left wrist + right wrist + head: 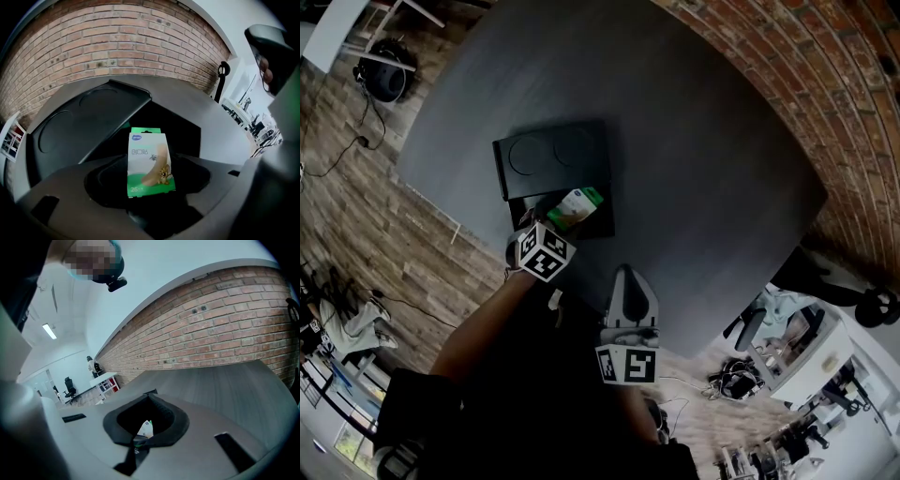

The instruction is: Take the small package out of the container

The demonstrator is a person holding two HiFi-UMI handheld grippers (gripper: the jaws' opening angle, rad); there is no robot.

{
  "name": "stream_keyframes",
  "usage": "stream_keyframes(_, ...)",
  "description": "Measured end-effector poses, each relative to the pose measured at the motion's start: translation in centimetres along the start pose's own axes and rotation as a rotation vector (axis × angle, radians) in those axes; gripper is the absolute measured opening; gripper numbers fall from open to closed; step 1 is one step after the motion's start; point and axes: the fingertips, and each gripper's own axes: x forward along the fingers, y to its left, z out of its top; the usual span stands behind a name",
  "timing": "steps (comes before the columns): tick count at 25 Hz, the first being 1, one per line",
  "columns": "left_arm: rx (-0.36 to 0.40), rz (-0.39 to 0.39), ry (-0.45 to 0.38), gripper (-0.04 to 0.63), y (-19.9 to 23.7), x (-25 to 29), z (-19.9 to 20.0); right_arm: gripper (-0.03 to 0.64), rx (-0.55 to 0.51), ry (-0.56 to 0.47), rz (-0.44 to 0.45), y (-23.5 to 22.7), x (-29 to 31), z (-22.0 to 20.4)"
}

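A black container (598,225) lies on the dark grey table (703,169), its lid (551,155) folded open at the far side. The small package (577,205), a green and white plaster box, is over the open base. My left gripper (551,225) reaches to it from the near side. In the left gripper view the package (147,161) stands upright between the jaws of my left gripper (149,199), with dark gaps on both sides, in front of the raised lid (89,117). My right gripper (625,277) hovers near the table's front edge, jaws together; its own view shows the package (146,428) far ahead.
A brick wall (122,47) runs behind the table. The table's near edge (450,220) drops to a wood-look floor with cables (356,141). A desk with clutter (787,347) stands at the right. The person's sleeve (478,347) fills the lower middle.
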Motion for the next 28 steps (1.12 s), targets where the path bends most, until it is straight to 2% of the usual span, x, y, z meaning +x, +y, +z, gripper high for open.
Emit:
stream_keyframes(5,0.004,-0.016,0.018,0.295,0.0,0.5,0.1,0.023,0.007,0.005,-0.004,-0.1,0.5,0.0)
stream_keyframes(11,0.042,-0.025,0.04,0.304,0.0,0.8,0.6,0.023,0.013,0.011,-0.011,-0.4,1.0,-0.1)
stream_keyframes(22,0.053,-0.057,0.058,0.33,-0.9,1.6,1.1,0.023,0.021,0.007,-0.028,-1.1,1.0,-0.1)
stream_keyframes(28,0.06,-0.049,0.077,0.328,-0.8,2.4,0.6,0.023,0.024,0.002,-0.035,-1.6,0.8,0.0)
